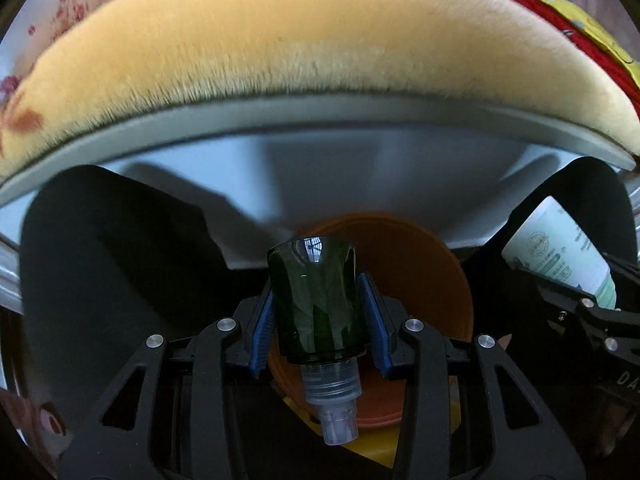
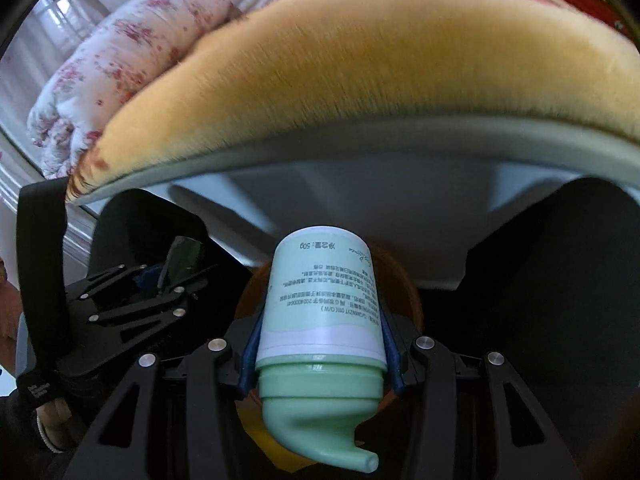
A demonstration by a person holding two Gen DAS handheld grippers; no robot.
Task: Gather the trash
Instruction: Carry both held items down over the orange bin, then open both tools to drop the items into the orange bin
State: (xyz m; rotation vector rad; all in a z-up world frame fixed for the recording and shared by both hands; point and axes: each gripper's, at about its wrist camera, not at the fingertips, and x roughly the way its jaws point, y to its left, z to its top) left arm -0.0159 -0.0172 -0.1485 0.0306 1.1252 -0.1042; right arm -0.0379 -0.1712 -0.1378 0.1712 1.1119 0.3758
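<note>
While both grippers hang over the mouth of a bin lined with a black bag [image 1: 120, 248], each has a bottle clamped between its blue pads. The left gripper [image 1: 320, 324] grips a dark green spray bottle [image 1: 316, 304] by its body, upside down as its own camera sees it, the clear nozzle [image 1: 334, 408] pointing back toward the handle. The right gripper [image 2: 320, 344] is closed on a pale green pump bottle [image 2: 320, 300], likewise held by the body with its curved spout [image 2: 332, 436] toward the handle and printed text across the label. Seen from the left camera, that pump bottle [image 1: 560, 256] sits at the right edge, just beside the bag's rim; from the right camera the left gripper [image 2: 132, 296] and its dark bottle show at the left, held by a gloved hand [image 2: 44, 408]. Below the bottles, inside the bag, lies something orange and round [image 1: 420, 280] with a yellow piece [image 1: 380, 444] under it; what they are I cannot tell. Beyond the bin runs a pale bed frame [image 1: 320, 148] topped by a furry yellow blanket [image 1: 300, 40], with a floral quilt [image 2: 132, 68] bundled at its far left corner.
</note>
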